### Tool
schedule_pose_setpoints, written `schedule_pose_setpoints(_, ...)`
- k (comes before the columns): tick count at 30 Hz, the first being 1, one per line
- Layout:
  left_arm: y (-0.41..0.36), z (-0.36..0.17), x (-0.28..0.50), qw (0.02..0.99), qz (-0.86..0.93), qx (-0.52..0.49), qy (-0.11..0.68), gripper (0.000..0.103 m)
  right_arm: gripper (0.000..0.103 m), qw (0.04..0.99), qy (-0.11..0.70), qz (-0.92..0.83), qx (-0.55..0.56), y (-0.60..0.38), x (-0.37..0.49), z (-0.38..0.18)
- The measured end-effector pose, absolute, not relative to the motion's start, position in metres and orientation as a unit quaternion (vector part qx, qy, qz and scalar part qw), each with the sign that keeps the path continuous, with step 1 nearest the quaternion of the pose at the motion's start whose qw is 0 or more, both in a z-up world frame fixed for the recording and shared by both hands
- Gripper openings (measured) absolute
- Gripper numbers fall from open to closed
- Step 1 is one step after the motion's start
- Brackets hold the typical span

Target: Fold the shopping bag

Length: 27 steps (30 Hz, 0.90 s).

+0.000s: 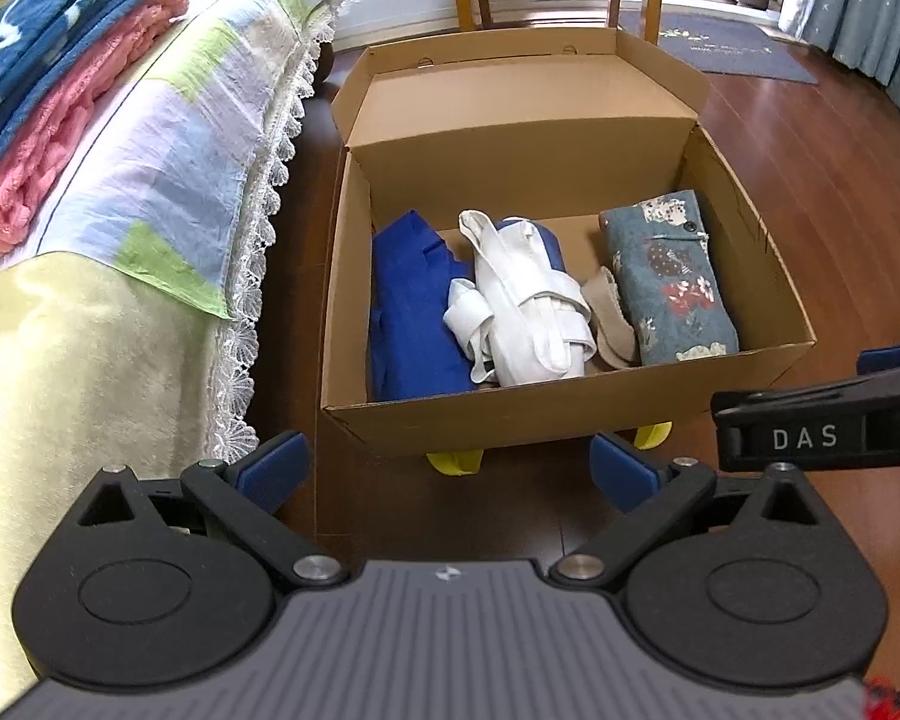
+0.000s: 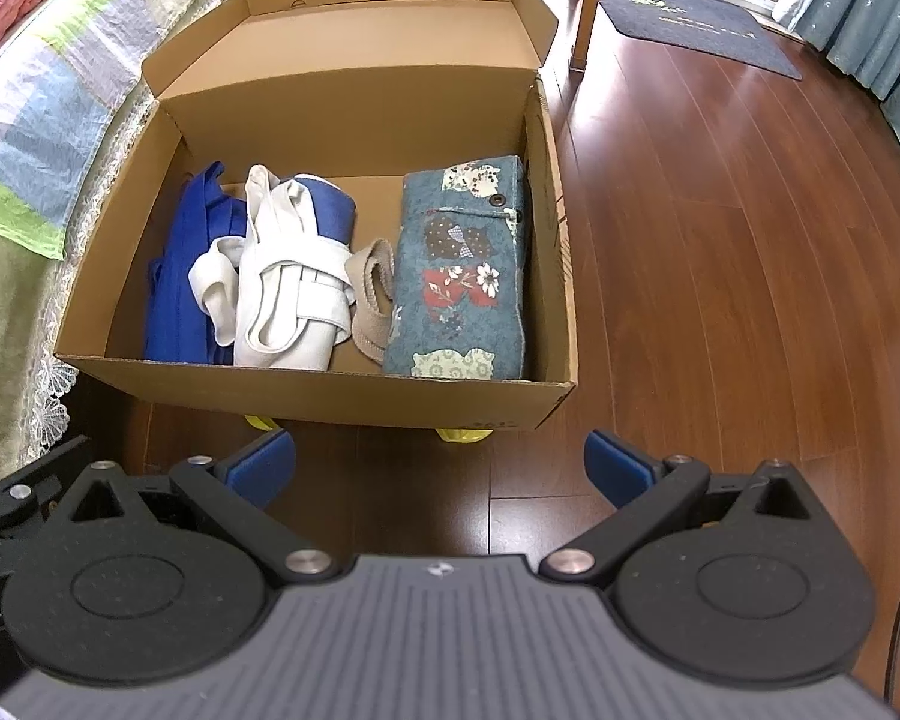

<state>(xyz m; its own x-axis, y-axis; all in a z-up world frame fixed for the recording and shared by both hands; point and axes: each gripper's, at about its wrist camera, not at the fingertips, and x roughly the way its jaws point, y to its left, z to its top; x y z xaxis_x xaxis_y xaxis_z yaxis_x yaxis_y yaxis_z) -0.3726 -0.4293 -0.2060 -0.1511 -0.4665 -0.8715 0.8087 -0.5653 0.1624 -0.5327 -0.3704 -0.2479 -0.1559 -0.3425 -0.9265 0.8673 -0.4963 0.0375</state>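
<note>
In the cardboard box (image 2: 306, 387) lie 3 folded bags (blue, white, floral); left gripper (image 1: 450, 468) and right gripper (image 2: 441, 465) both spread, empty.

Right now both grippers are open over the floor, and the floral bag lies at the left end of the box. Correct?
Not quite. The floral bag lies at the right end of the box, as the right wrist view shows. Both grippers are open over the floor.
</note>
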Motion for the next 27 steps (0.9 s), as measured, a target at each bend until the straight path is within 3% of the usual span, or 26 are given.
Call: schedule_pose_setpoints(27,-0.427,-0.210,-0.387,0.418,-0.742,0.497,0.163,0.101,0.102,0.417,0.267,-0.715,0.493,-0.367,-0.540,-0.251)
